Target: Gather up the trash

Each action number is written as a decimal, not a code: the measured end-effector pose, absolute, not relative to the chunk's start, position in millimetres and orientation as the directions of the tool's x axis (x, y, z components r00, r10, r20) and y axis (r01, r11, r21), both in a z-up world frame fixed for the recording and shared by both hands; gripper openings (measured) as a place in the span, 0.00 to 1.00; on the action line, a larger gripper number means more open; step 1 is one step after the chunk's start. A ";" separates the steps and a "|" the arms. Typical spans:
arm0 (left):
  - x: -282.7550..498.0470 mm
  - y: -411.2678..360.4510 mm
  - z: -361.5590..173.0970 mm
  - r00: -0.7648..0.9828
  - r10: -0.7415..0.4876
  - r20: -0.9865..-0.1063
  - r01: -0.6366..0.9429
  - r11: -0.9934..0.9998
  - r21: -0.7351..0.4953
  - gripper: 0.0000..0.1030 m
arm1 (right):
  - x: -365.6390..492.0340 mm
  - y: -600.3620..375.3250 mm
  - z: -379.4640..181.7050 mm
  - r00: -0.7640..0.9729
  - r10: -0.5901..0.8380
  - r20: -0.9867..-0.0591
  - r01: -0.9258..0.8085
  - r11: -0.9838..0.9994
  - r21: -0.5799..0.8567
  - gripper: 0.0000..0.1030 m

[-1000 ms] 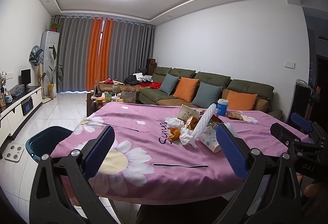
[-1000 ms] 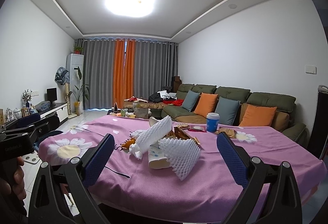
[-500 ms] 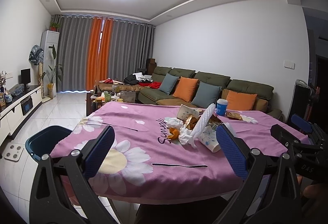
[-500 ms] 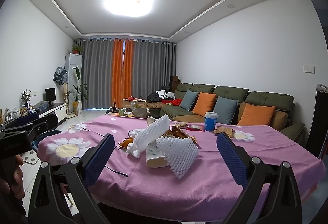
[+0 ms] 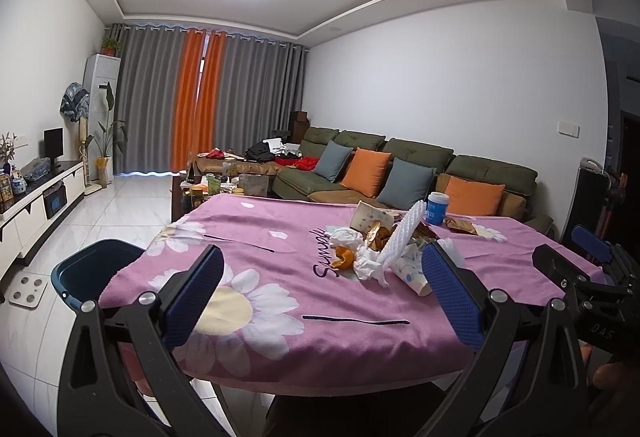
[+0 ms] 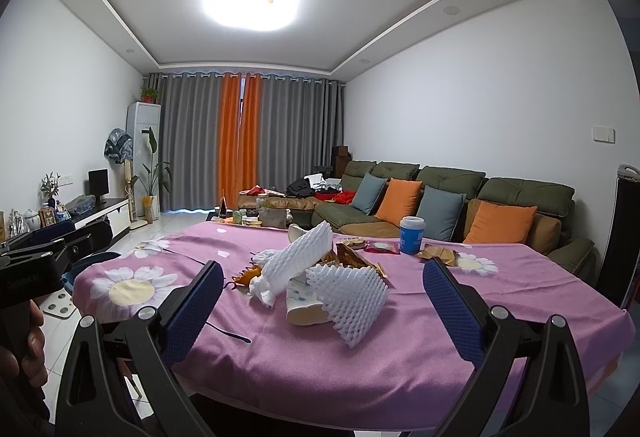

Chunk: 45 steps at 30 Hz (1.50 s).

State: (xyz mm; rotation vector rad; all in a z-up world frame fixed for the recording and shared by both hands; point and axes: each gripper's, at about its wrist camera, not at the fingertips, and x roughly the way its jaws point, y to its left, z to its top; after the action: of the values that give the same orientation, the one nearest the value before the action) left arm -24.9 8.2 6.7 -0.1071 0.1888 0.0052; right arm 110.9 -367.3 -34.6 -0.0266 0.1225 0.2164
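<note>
My jaws carry dark blue dimpled pads on black frames, and the bench wears a pink-purple cloth (image 5: 280, 277) printed with white, yellow-centred daisies and black script. On it lie white foam netting (image 6: 348, 297) with a diamond mesh, a white paper cup (image 6: 306, 303) with pale blue flecks, orange peel (image 5: 345, 257), a gold wrapper (image 5: 376, 235) and a blue tub (image 6: 411, 235) with a white lid. Beyond stand the dark teal bin (image 5: 94, 271), grey-and-orange curtains (image 6: 240, 141) and an olive sofa (image 6: 460, 177) with orange and slate cushions.
</note>
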 end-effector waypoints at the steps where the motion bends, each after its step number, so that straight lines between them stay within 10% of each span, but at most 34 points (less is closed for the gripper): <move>1: -25.3 8.2 6.8 0.983 -0.007 -0.186 -0.013 0.994 -0.107 0.95 | 109.8 -368.1 -34.5 0.969 0.213 -0.124 -0.216 0.976 -0.013 0.94; 45: -2.8 2.1 10.2 0.974 -0.065 -0.216 0.049 0.996 -0.076 0.95 | 140.9 -359.8 -38.0 0.957 0.200 -0.210 -0.213 0.976 -0.041 0.94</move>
State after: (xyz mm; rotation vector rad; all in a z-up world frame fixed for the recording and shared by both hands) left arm -2.8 2.1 10.2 -0.0704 0.2204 -0.0576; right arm 140.9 -359.8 -38.0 -0.0638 0.2063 0.2097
